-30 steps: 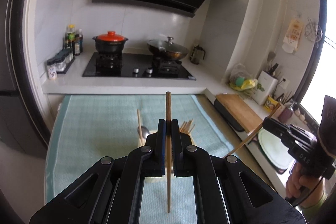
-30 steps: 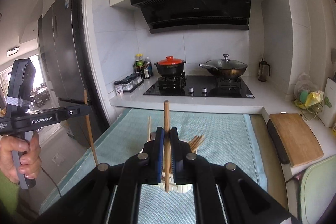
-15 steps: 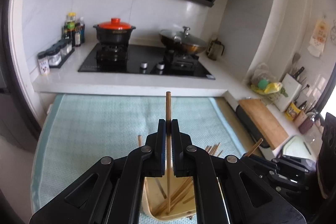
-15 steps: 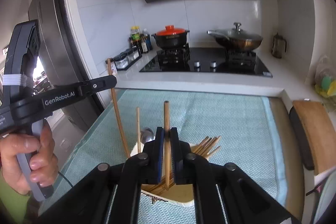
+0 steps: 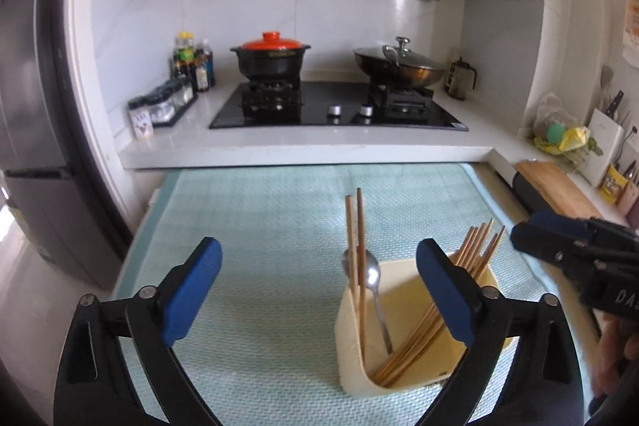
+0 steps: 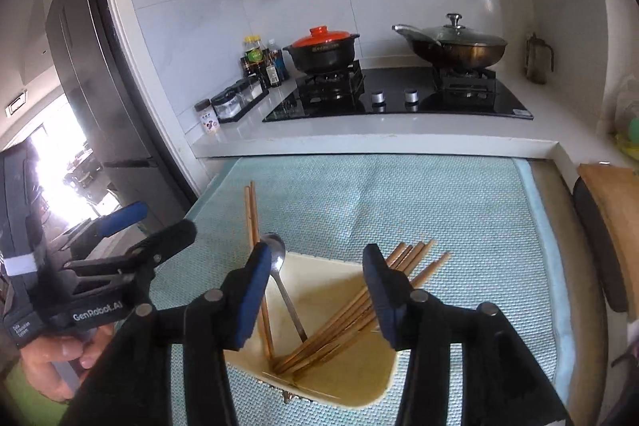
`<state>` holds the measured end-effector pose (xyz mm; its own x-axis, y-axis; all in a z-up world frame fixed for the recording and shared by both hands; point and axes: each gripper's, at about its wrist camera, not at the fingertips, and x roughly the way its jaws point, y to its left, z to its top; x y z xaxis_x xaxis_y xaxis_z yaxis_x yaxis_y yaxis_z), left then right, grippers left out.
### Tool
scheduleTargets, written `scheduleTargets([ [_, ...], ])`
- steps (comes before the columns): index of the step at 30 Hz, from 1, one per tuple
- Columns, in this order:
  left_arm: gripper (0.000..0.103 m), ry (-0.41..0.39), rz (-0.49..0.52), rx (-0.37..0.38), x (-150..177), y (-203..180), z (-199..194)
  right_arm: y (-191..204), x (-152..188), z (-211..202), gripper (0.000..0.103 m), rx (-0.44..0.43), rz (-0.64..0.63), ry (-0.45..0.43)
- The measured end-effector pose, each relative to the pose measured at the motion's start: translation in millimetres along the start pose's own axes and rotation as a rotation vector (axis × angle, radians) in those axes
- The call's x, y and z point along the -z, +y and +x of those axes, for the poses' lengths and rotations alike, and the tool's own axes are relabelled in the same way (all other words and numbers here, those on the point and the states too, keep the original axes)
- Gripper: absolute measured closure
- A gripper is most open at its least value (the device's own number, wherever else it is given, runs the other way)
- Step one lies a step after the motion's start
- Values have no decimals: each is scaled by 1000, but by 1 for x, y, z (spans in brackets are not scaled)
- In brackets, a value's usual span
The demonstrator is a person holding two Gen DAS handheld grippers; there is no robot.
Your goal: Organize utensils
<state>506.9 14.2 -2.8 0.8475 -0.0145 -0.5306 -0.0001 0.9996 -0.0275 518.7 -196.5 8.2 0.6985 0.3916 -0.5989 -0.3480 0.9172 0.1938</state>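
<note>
Right wrist, chopsticks (image 6: 351, 310) in holder (image 6: 371, 392) between parted jaws

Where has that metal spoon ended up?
The spoon stands in the cream holder on the green mat, bowl up, leaning at the holder's left side beside two upright chopsticks.

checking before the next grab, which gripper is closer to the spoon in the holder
Right. The right gripper hangs just above the spoon; the left gripper sits further back.
</note>
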Motion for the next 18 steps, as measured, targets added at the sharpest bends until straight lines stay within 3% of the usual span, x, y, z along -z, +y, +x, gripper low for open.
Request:
scheduleTargets([
  [3, 0, -67, 28, -64, 14, -4, -43, 12, 5, -40, 41, 51, -29, -75],
  [5, 0, -123, 32, -118, 27, -8, -73, 24, 14, -70, 23, 88, -58, -125],
  [7, 0, -144, 15, -160, 44, -10, -101, 38, 26, -99, 18, 118, -88, -172],
  [11, 0, -91, -24, -111, 75, -9, -142, 66, 58, -140, 11, 155, -119, -198],
  [14, 0, -25, -60, -147, 95, -6, -162, 80, 84, -156, 11, 140, -96, -189],
  [18, 0, 17, -77, -127, 112, -1, -188, 100, 112, -169, 11, 210, -127, -165],
])
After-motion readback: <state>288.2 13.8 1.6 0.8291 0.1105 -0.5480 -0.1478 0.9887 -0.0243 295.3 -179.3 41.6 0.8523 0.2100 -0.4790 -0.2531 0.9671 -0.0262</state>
